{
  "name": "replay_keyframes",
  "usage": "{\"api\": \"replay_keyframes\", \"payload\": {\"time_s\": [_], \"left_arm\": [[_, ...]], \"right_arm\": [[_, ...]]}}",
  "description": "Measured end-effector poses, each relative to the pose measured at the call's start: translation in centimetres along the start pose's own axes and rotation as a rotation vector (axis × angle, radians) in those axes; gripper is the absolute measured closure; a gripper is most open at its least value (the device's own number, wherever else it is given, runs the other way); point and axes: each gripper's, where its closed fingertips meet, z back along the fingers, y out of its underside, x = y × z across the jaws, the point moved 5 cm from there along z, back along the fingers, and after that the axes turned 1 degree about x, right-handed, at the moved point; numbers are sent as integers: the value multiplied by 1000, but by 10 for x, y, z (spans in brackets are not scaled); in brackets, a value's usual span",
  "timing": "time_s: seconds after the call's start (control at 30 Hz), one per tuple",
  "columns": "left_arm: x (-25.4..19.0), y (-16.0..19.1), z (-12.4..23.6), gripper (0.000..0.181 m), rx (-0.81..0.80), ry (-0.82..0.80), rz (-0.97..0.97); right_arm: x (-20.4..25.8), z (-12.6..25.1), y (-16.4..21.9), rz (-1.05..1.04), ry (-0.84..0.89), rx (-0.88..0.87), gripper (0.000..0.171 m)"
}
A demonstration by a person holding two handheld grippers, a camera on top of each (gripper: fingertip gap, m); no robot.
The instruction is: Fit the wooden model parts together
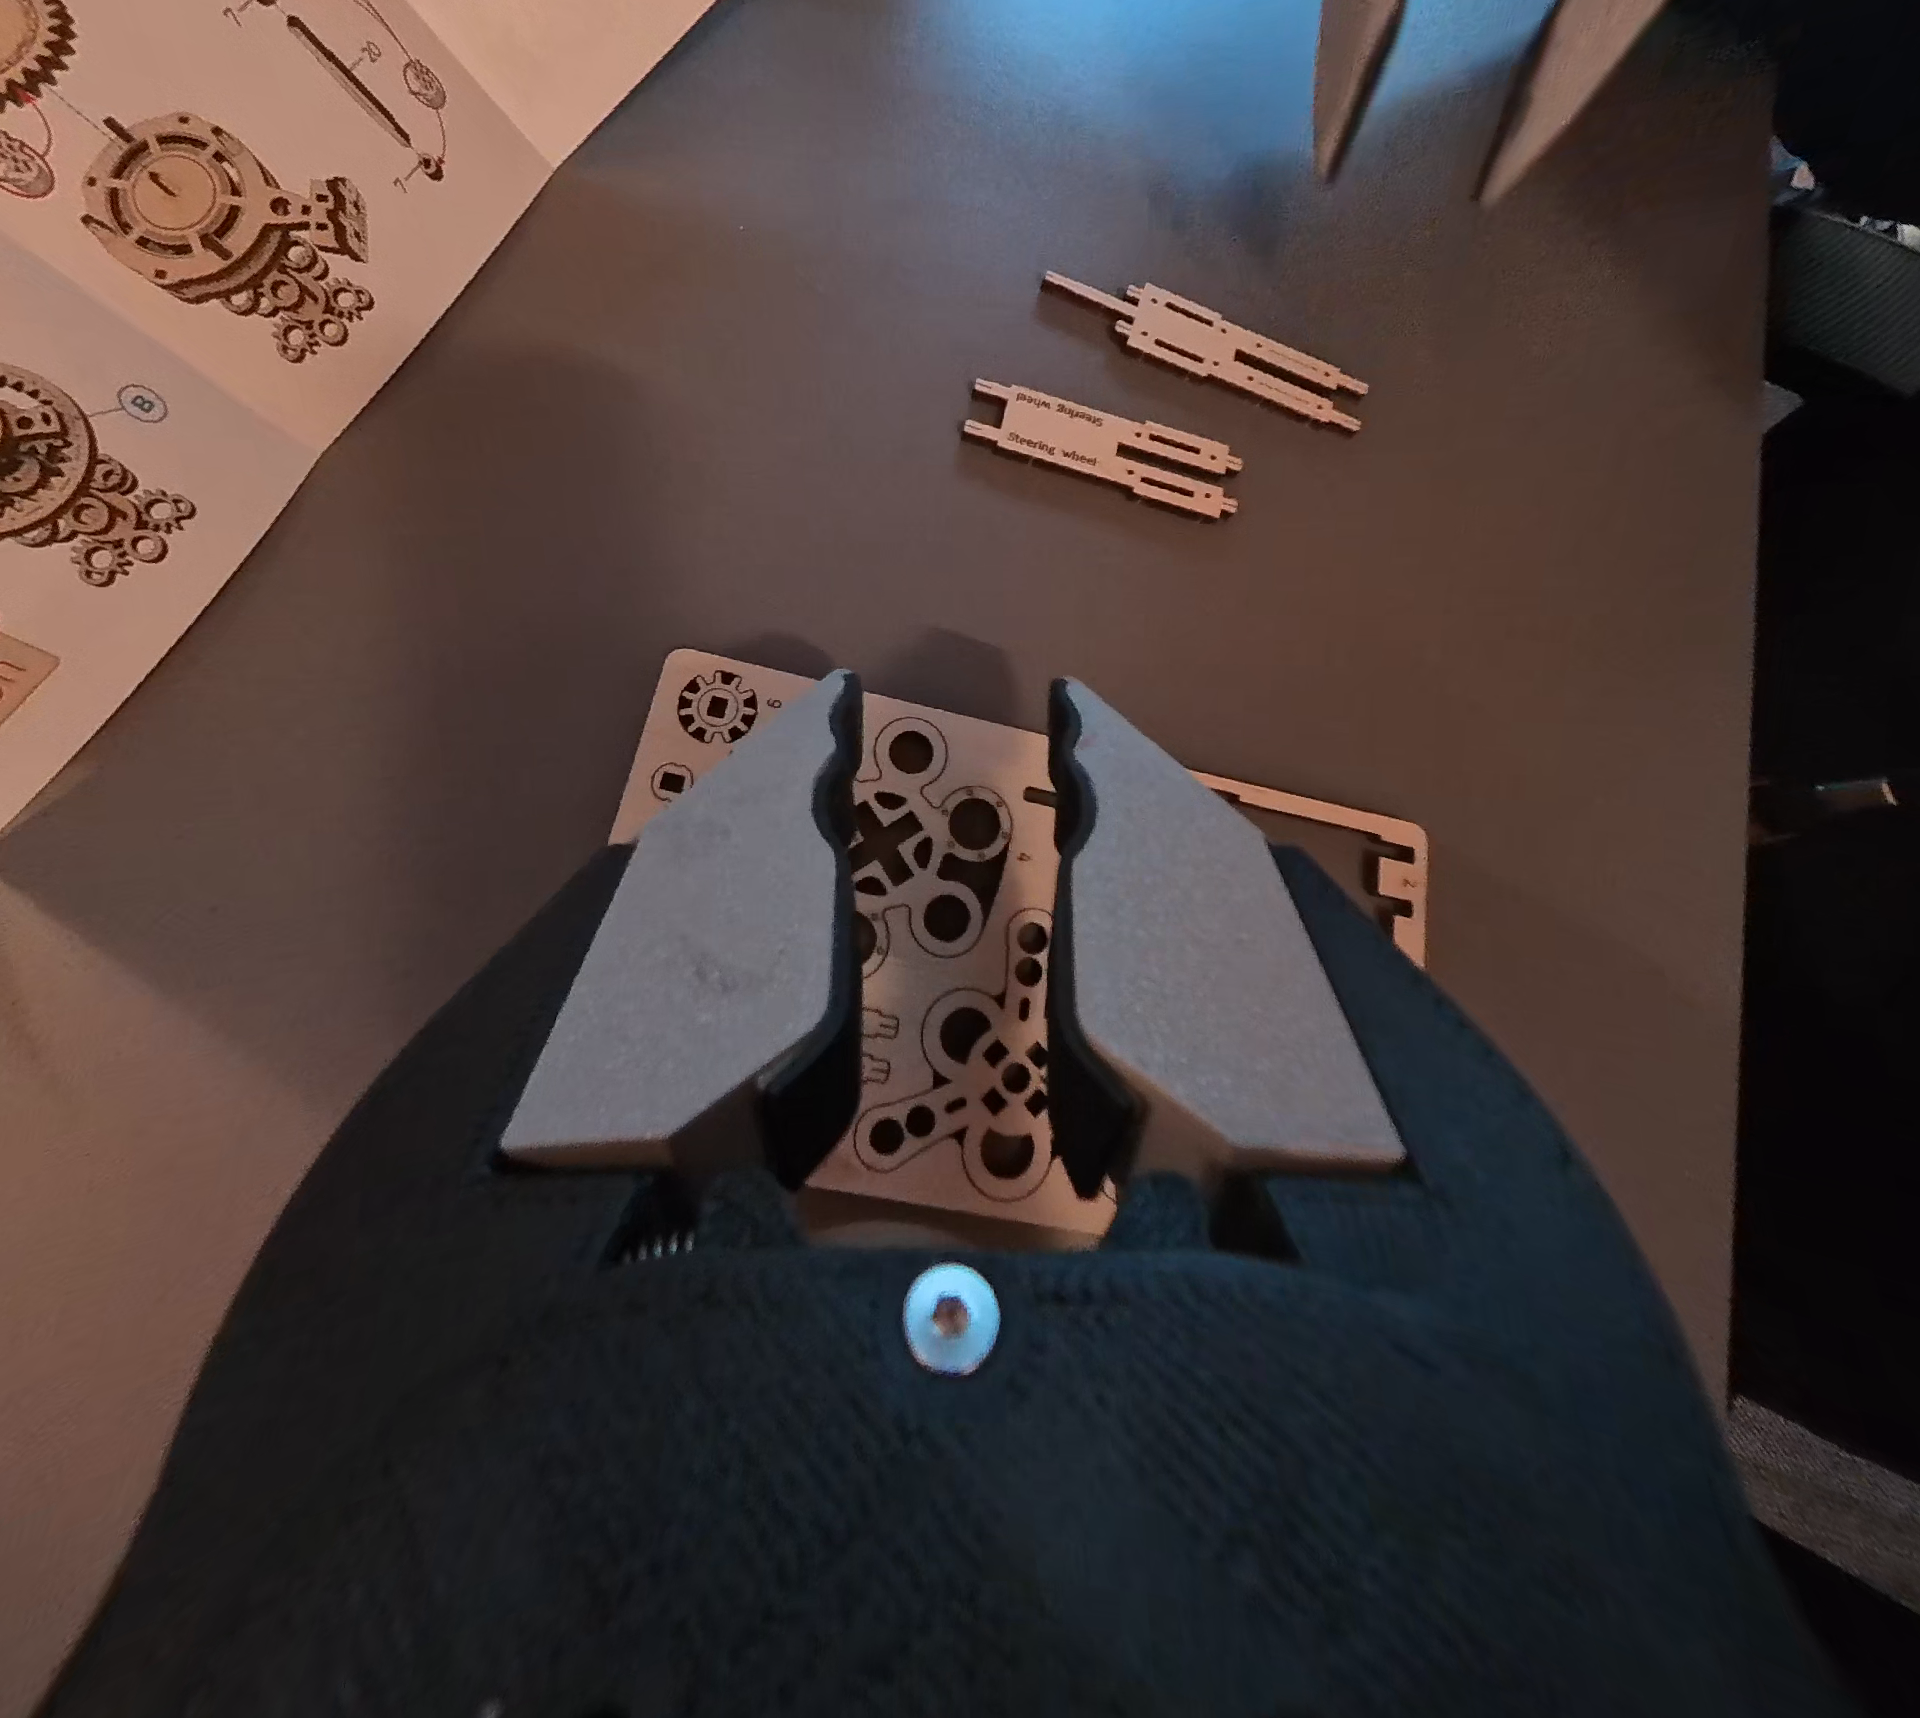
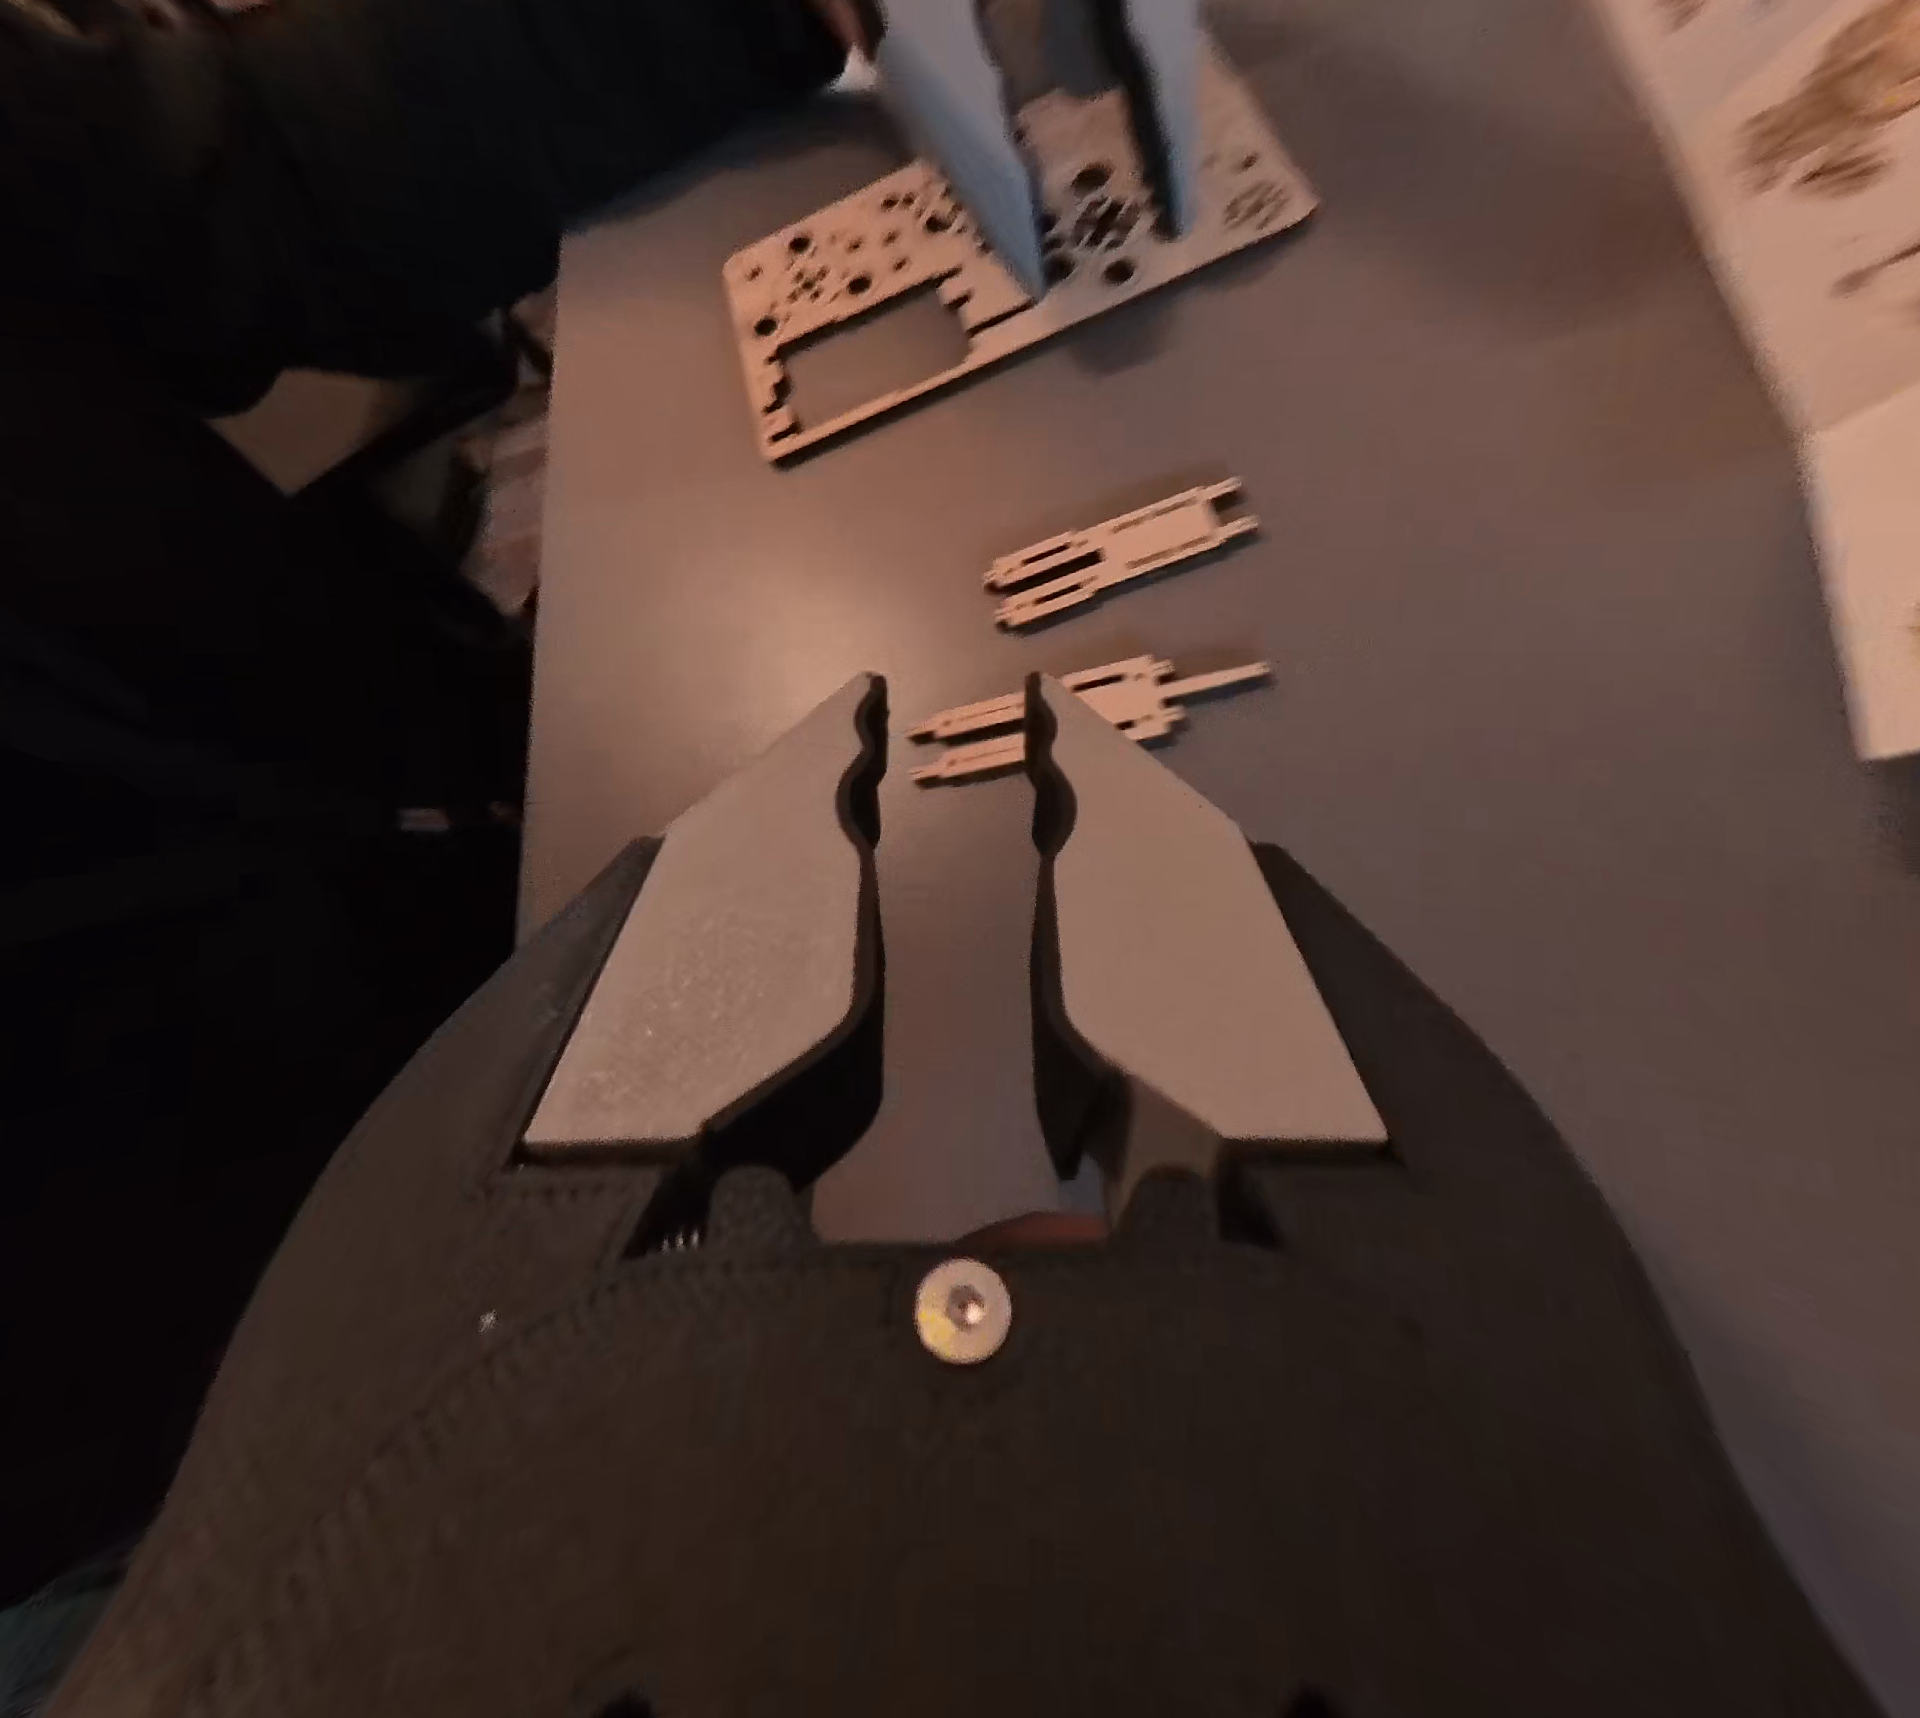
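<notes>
— Dim light falls across a dark grey desk (image 1: 727, 421), an open instruction booklet (image 1: 260, 110) at its edge. Where do the wooden parts lie?

— Two slotted strips sit side by side, apart and unjoined — one (image 1: 1205, 347) farther off, one (image 1: 1101, 450) nearer the punched parts sheet (image 1: 1351, 837).

— And the tongs?

— Left tongs (image 1: 956, 712) hover over the sheet, jaws parted, holding nothing. Right tongs (image 2: 956, 712) hang just short of the nearer strip (image 2: 1091, 712), also parted and empty.

— Progress?

— Strips appear freed from the sheet; by the look of it, fitting has not begun.
</notes>
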Motion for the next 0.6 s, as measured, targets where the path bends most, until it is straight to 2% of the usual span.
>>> {"api": "replay_keyframes", "payload": {"time_s": [0.13, 0.47, 0.6], "left_arm": [[-2, 1, -3, 148, 16, 7, -11], [-27, 1, -9, 146, 30, 93, -159], [-36, 2, -12, 146, 39, 117, -219]], "right_arm": [[-8, 1, -4, 76, 75, -38, 145], [-15, -19, 15, 93, 113, 113, 144], [-8, -20, 24, 113, 61, 186, 144]]}}
